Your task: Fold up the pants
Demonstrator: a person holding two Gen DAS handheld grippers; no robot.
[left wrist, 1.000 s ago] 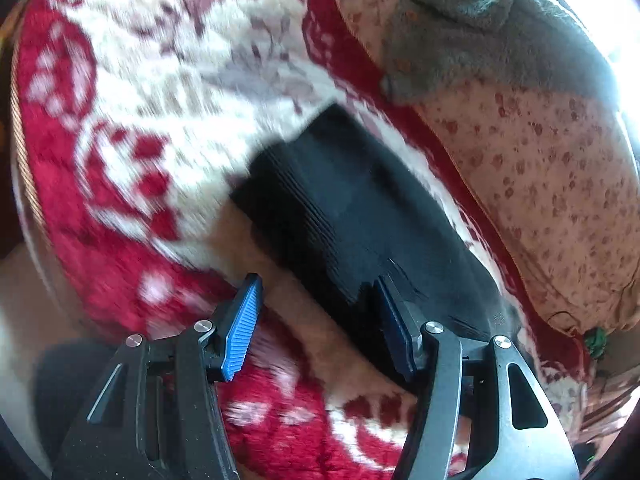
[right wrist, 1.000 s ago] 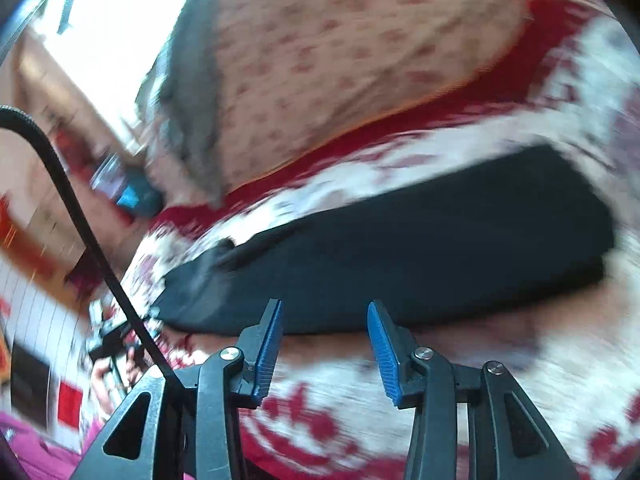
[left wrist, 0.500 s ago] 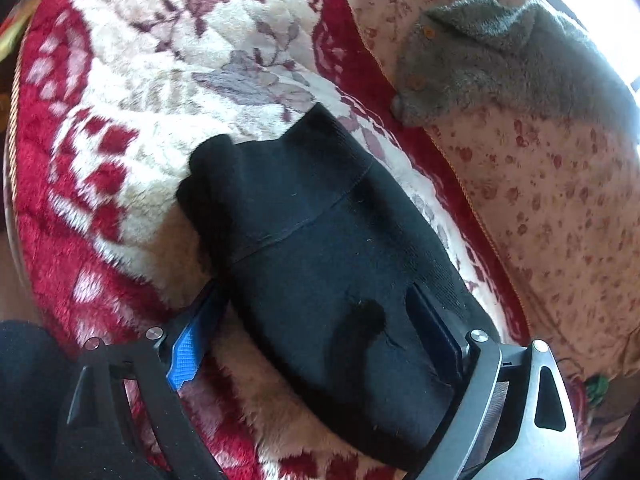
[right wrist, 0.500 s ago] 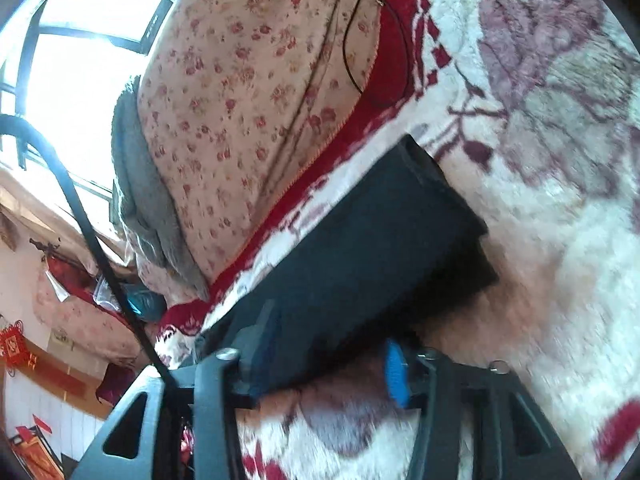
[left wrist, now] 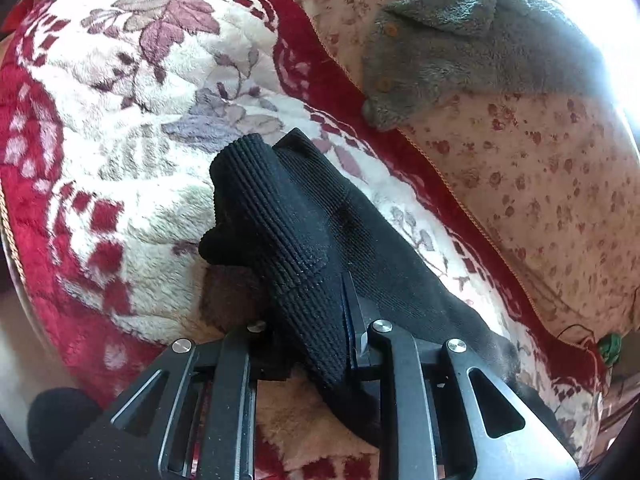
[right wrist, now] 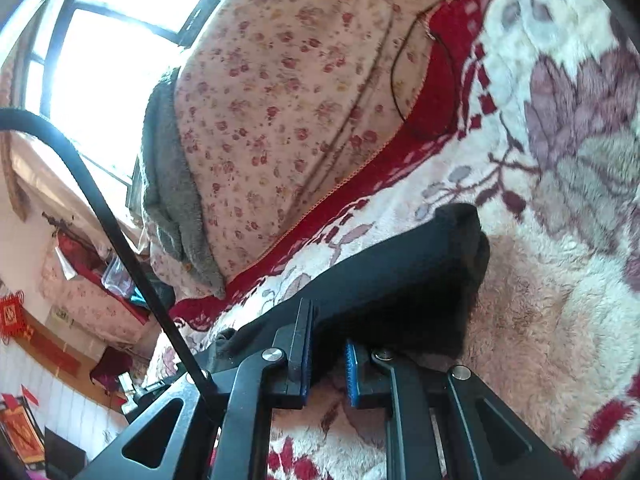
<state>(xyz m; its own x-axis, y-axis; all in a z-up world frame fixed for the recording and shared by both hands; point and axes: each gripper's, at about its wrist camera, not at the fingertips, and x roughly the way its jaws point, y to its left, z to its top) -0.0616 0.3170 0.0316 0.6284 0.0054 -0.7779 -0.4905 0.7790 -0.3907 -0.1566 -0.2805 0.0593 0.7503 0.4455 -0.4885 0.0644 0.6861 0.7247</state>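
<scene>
Closing: left gripper [left wrist: 316, 320], right gripper [right wrist: 328, 364] jaws on black pants [left wrist: 296, 232].

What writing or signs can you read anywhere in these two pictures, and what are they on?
No text can be read.
Red hanging ornament on the wall: any characters are too small and blurred.
Red and gold hanging lower down: its markings are blurred too.
Black pants, floral blanket: no label or print shows.

Black pants [left wrist: 304, 240] on floral blanket [left wrist: 132, 128]
</scene>
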